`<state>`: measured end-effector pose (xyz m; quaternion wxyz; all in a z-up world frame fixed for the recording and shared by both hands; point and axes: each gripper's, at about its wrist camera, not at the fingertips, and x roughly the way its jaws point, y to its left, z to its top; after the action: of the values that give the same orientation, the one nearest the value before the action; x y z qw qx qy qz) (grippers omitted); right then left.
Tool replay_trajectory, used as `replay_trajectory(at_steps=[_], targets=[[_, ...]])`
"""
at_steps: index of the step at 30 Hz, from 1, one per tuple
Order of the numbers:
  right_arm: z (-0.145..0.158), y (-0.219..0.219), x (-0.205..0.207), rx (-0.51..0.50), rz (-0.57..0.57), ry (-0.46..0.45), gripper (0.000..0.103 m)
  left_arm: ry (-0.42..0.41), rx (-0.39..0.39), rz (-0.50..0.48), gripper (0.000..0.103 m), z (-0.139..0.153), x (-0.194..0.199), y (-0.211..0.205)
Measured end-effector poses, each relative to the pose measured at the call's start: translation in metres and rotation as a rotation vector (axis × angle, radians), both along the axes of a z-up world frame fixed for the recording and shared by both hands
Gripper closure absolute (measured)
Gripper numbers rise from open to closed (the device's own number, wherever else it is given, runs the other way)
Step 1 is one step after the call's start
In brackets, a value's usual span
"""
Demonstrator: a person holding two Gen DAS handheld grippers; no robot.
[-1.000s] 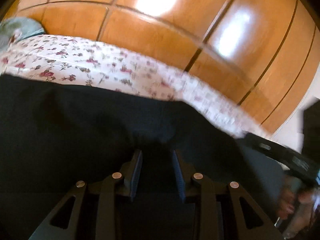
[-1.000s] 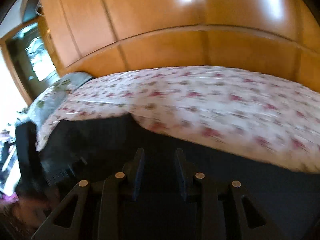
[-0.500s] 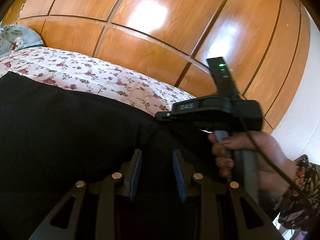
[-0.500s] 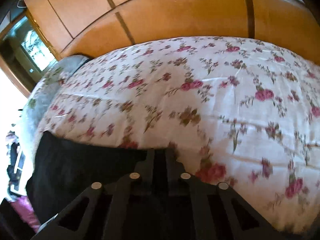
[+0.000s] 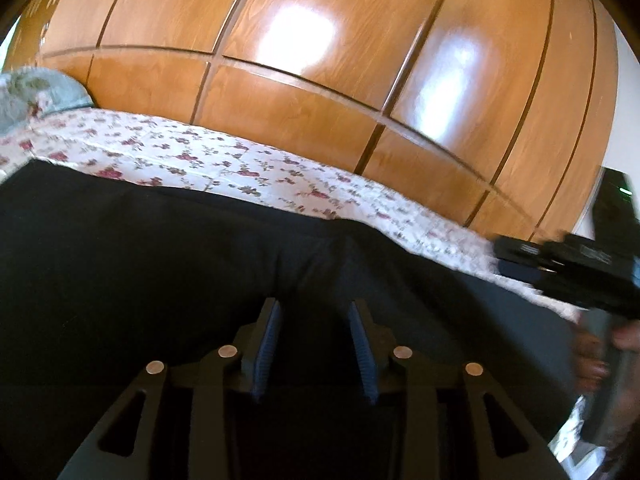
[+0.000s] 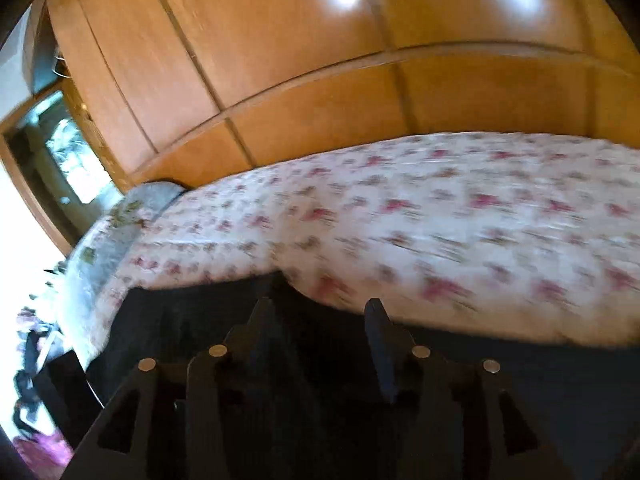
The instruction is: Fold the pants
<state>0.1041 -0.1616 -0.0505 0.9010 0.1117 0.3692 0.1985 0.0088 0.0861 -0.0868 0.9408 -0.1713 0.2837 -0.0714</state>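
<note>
Black pants lie spread over a floral bed sheet. My left gripper hovers low over them, its jaws opening, with a raised crease of the black cloth running up to the fingertips; the pads stand apart and do not pinch it. In the right wrist view the pants fill the lower part, their edge meeting the sheet. My right gripper is over that edge, jaws opening wide, with only dark cloth below. The right gripper's housing and the hand holding it show blurred at the left view's right edge.
Glossy wooden wardrobe doors stand close behind the bed. A grey-green pillow lies at the bed's left end. A bright glazed opening and some clutter sit beyond the bed's left side.
The right gripper, nearly shut over the sheet half a second ago, now has wide jaws over the pants' edge. The right hand swung from mid-frame to the left view's right edge.
</note>
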Motion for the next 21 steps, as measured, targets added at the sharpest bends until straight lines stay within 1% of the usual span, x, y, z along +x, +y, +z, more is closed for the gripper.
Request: replay_trajectory(at_steps=[1, 2, 3, 4, 6, 8, 9, 12, 15, 17, 18, 19, 20, 21], targets=[[0.0, -0.015, -0.012, -0.001, -0.031, -0.003, 0.052, -0.008, 0.032, 0.004, 0.057, 0.001, -0.005, -0.005], [0.0, -0.034, -0.025, -0.004, -0.076, -0.002, 0.047, -0.02, 0.064, 0.006, 0.054, 0.002, -0.01, -0.011], [-0.001, -0.047, -0.034, -0.007, -0.11, 0.0, 0.045, -0.032, 0.09, 0.003, 0.048, 0.003, -0.016, -0.017], [-0.002, -0.07, -0.048, -0.007, -0.171, 0.007, 0.042, -0.038, 0.1, -0.004, 0.043, 0.004, -0.02, -0.02], [-0.004, -0.1, -0.068, -0.005, -0.245, 0.017, 0.042, -0.04, 0.121, -0.023, 0.039, 0.005, -0.024, -0.028], [-0.008, -0.14, -0.089, 0.003, -0.349, 0.038, 0.042, -0.034, 0.14, -0.034, 0.038, 0.007, -0.027, -0.034], [-0.01, -0.153, -0.096, 0.013, -0.379, 0.043, 0.042, -0.03, 0.141, -0.036, 0.038, 0.008, -0.028, -0.035], [-0.018, -0.21, -0.126, 0.067, -0.529, 0.065, 0.041, -0.018, 0.105, -0.039, 0.038, 0.01, -0.031, -0.032], [-0.029, -0.251, -0.149, 0.1, -0.657, 0.08, 0.04, 0.0, 0.064, -0.027, 0.038, 0.013, -0.034, -0.025], [-0.041, -0.283, -0.162, 0.142, -0.757, 0.109, 0.04, 0.021, 0.046, -0.003, 0.038, 0.013, -0.035, -0.018], [-0.045, -0.292, -0.164, 0.159, -0.786, 0.12, 0.04, 0.026, 0.038, 0.011, 0.038, 0.014, -0.036, -0.015], [-0.052, -0.306, -0.168, 0.201, -0.827, 0.135, 0.04, 0.032, 0.023, 0.034, 0.038, 0.014, -0.037, -0.009], [-0.059, -0.318, -0.17, 0.252, -0.846, 0.134, 0.04, 0.037, 0.016, 0.049, 0.038, 0.015, -0.037, -0.006], [-0.063, -0.325, -0.17, 0.276, -0.851, 0.134, 0.039, 0.042, 0.011, 0.064, 0.038, 0.015, -0.037, -0.002]])
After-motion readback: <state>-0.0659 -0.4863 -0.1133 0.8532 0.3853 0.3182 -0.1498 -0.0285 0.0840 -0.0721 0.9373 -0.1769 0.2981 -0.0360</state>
